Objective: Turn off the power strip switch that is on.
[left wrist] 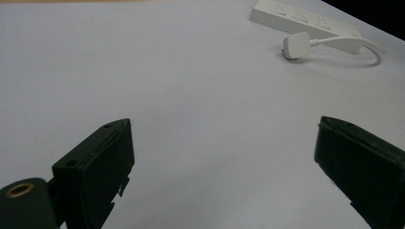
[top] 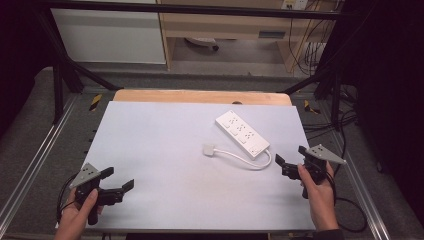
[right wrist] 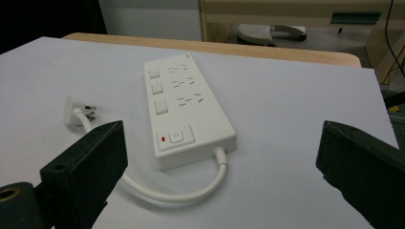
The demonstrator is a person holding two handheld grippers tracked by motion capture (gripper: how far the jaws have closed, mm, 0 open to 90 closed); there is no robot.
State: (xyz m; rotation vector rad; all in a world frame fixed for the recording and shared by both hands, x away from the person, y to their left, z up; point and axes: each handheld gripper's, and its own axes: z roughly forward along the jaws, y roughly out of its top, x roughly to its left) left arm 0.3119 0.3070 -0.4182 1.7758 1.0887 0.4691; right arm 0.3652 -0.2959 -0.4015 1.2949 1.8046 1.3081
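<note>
Near edge of the counter (top: 150, 150): left tongs (top: 118, 180) sit close to the near-left corner, jaws spread wide, nothing between them, pointing across the bare white surface. In the left gripper view the left tongs (left wrist: 222, 157) frame blank counter, with the strip far off toward the top right.

Right tongs (top: 289, 158) are by the right edge, a bit farther in, jaws also wide apart and holding nothing. They point at the power strip (top: 242, 133); in the right gripper view the right tongs (right wrist: 217, 162) have the strip's switch end close in front of the jaws, no contact.

Power strip lies flat and angled in the right half of the counter, past the middle toward the far-right corner. Its short white cord (top: 250, 161) comes out of the near end, loops and runs left to the plug (top: 208, 149), which lies loose on the counter near the centre, apart from the strip body. The plug (right wrist: 75, 110) is not in any socket.

Progress: looks like the start. Nothing gripped, nothing lifted. Right tongs seem lined up to take the strip or cord; left is well apart from everything. All the handling is left to do, likely grabbing the plug and the strip.
</note>
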